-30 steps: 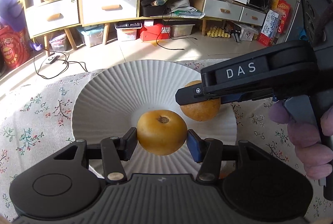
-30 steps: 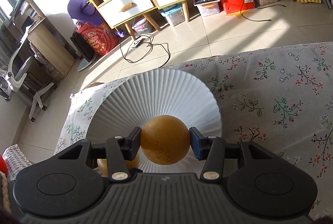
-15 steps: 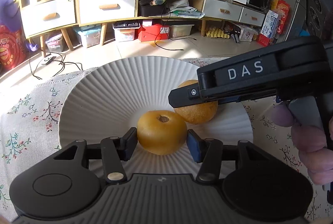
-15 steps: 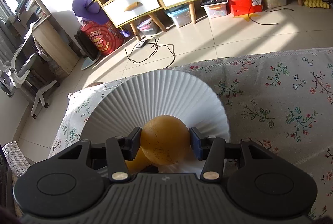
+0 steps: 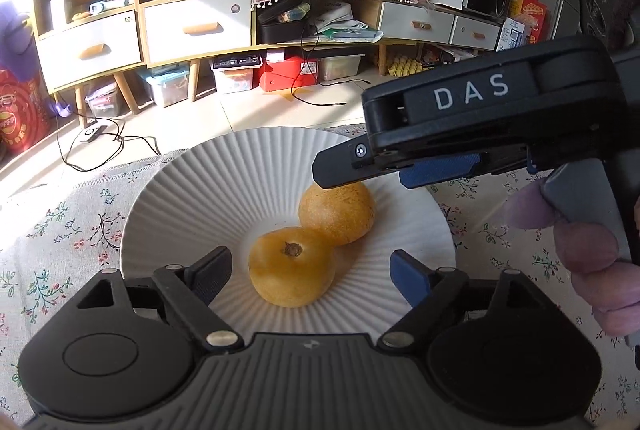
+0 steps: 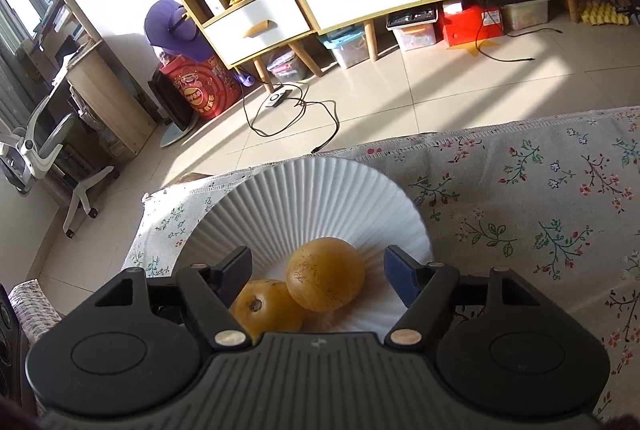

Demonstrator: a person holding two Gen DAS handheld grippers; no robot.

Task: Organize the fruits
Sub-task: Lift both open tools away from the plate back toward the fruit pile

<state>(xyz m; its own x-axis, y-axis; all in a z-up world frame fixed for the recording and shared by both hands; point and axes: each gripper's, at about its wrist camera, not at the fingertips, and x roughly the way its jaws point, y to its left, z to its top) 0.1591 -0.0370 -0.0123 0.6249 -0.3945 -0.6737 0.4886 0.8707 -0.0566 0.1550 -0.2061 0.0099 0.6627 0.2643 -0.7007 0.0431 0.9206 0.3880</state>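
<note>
Both jaws have just been opening, now wide. Left gripper and right gripper straddle two, probably, pears touching on the ribbed plate. Lift straight up, don't nudge.

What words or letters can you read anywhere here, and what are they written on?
"DAS": white letters on the side of the right gripper.
Print on the red bag, on the boxes at the right and on the shelf items: too small or blurred to read.

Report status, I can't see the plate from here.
Both hand-held grippers just opened, empty. Two round yellow-brown fruits touching on white ribbed plate. Nothing obstructing.
</note>
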